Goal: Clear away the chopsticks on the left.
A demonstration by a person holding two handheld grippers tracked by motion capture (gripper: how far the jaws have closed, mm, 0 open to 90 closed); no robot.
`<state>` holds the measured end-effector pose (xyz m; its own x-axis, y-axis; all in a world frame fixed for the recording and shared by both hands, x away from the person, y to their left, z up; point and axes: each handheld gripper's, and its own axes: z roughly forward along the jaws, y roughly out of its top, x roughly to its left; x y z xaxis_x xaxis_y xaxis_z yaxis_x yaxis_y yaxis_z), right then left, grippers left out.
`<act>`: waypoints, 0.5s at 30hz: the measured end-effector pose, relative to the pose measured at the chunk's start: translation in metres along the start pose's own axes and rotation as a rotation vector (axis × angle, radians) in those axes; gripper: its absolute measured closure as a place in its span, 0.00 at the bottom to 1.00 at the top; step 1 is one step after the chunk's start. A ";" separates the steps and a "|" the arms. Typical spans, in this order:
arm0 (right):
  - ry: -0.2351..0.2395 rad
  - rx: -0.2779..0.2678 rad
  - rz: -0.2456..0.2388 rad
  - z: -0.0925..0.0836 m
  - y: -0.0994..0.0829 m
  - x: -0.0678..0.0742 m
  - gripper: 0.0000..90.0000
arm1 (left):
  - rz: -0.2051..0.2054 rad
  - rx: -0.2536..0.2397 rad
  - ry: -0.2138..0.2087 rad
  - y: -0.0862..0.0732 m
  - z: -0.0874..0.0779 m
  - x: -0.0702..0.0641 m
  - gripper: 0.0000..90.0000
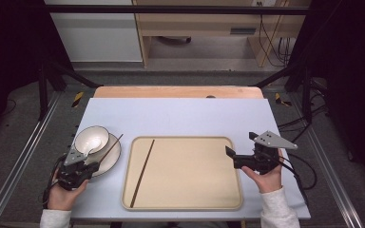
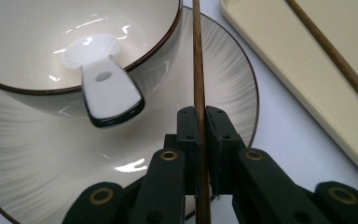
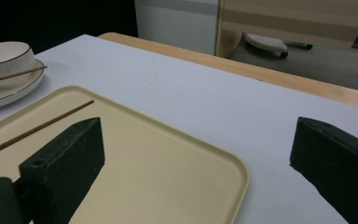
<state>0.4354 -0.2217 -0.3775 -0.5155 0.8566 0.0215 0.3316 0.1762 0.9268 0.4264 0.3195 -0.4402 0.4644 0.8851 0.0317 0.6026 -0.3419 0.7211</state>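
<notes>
One chopstick (image 1: 142, 173) already lies in the tray (image 1: 228, 202); the second chopstick (image 2: 199, 88), left of the tray across the plate (image 2: 23, 168), is pinched in the left claw (image 2: 200, 122), while the right claw (image 3: 196, 154) gapes empty over the tray's right edge.

The table (image 1: 180, 118) has a pale top, and a strip of wood (image 1: 178, 92) shows along its far edge. Behind it stand a white cupboard (image 1: 95, 33) and a wooden desk (image 1: 199, 23). Black cables (image 1: 271, 42) hang beside the desk. The floor (image 1: 19, 128) is grey.
</notes>
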 end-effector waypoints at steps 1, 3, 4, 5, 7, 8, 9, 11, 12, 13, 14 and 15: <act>-0.002 -0.002 0.002 0.000 0.000 0.000 0.04 | -0.007 -0.008 0.000 0.000 0.000 -0.002 0.94; -0.002 -0.003 0.003 -0.001 0.000 0.000 0.04 | -0.004 -0.014 0.007 0.002 -0.002 -0.006 0.94; -0.003 -0.005 0.003 -0.001 0.000 0.000 0.04 | -0.004 -0.016 0.006 0.002 -0.003 -0.007 0.94; -0.003 -0.005 0.003 -0.001 0.000 0.000 0.04 | -0.012 -0.028 0.008 0.002 -0.003 -0.010 0.94; -0.002 -0.004 0.002 -0.001 0.000 -0.001 0.04 | -0.018 -0.035 0.010 0.003 -0.004 -0.013 0.94; -0.002 -0.004 0.002 -0.001 0.001 -0.001 0.04 | -0.026 -0.044 0.011 0.004 -0.005 -0.016 0.94; -0.002 -0.005 0.000 -0.002 0.001 -0.001 0.04 | -0.033 -0.056 0.013 0.005 -0.005 -0.019 0.94; -0.003 -0.006 0.006 -0.002 0.001 -0.001 0.04 | -0.042 -0.068 0.016 0.006 -0.006 -0.025 0.94; -0.004 -0.006 0.004 -0.002 0.001 -0.001 0.04 | -0.045 -0.074 0.017 0.007 -0.006 -0.027 0.94; -0.004 -0.006 0.004 -0.002 0.001 -0.001 0.04 | -0.048 -0.078 0.017 0.007 -0.006 -0.029 0.94; -0.004 -0.006 0.004 -0.002 0.001 -0.001 0.04 | -0.048 -0.078 0.017 0.007 -0.006 -0.029 0.94; -0.005 -0.007 0.004 -0.003 0.001 -0.001 0.04 | -0.059 -0.085 0.018 0.009 -0.006 -0.034 0.94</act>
<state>0.4342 -0.2237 -0.3758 -0.5102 0.8597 0.0236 0.3283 0.1693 0.9293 0.4120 0.2882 -0.4313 0.4171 0.9089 -0.0008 0.5713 -0.2615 0.7779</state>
